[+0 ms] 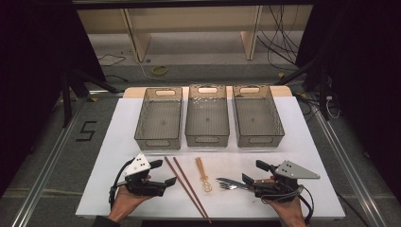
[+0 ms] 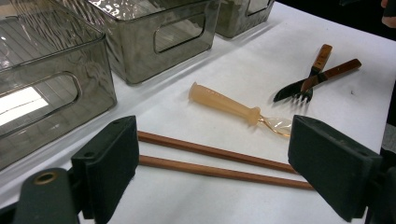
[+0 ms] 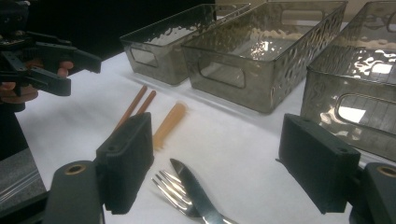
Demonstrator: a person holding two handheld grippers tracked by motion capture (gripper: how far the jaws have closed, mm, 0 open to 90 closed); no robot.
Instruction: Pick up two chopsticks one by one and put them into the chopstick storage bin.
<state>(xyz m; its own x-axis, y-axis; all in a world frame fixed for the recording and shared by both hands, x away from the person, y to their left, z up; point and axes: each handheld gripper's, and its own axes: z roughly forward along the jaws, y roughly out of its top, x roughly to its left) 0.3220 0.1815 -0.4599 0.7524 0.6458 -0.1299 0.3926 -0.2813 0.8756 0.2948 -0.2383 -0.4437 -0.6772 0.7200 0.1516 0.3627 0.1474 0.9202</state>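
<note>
On the white bench, the left tool rests with its jaws apart and empty, its tips just beside the pair of long brown wooden chopsticks lying at its 3 o'clock. The right tool also has its jaws spread, holding nothing; the steel fork and knife with wooden handles lie crossed, just beside its tips at its 9 o'clock. A translucent amber plastic spoon lies between chopsticks and fork. Three smoky clear plastic bins stand in a row at 12 o'clock.
</note>
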